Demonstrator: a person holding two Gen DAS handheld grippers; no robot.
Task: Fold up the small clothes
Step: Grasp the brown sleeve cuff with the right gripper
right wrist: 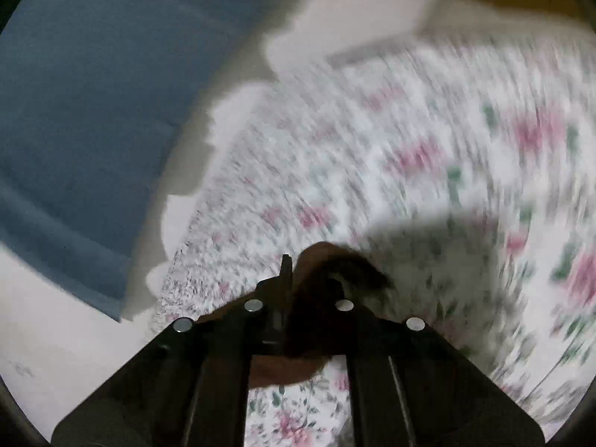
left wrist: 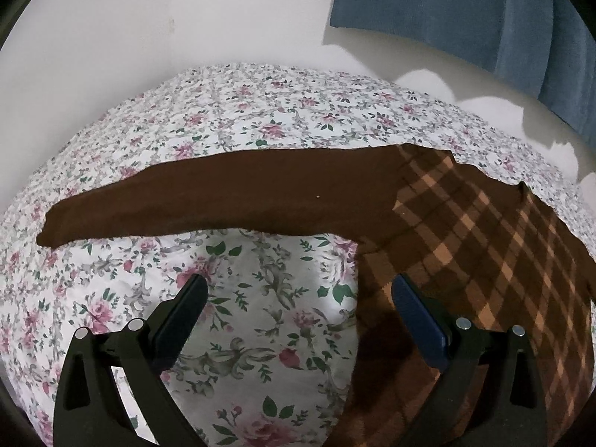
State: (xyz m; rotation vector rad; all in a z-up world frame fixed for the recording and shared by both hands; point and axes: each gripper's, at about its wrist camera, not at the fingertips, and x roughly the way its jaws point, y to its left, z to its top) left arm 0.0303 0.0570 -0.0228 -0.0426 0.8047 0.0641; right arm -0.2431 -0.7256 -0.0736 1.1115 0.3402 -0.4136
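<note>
A small brown garment (left wrist: 260,197) lies on the floral bedsheet (left wrist: 260,119). Its plain brown sleeve stretches out to the left and its brown-and-tan checked body (left wrist: 484,246) lies at the right. My left gripper (left wrist: 298,290) is open and empty, hovering above the sheet, with its right finger (left wrist: 417,320) over the checked part. My right gripper (right wrist: 298,272) is shut on a bunch of brown cloth (right wrist: 335,264) and holds it above the sheet; that view is blurred by motion.
A white wall (left wrist: 111,37) stands behind the bed. A blue curtain (left wrist: 465,7) hangs at the back right, and it shows at the left of the right wrist view (right wrist: 93,111). The bed's scalloped edge (left wrist: 428,78) runs below the curtain.
</note>
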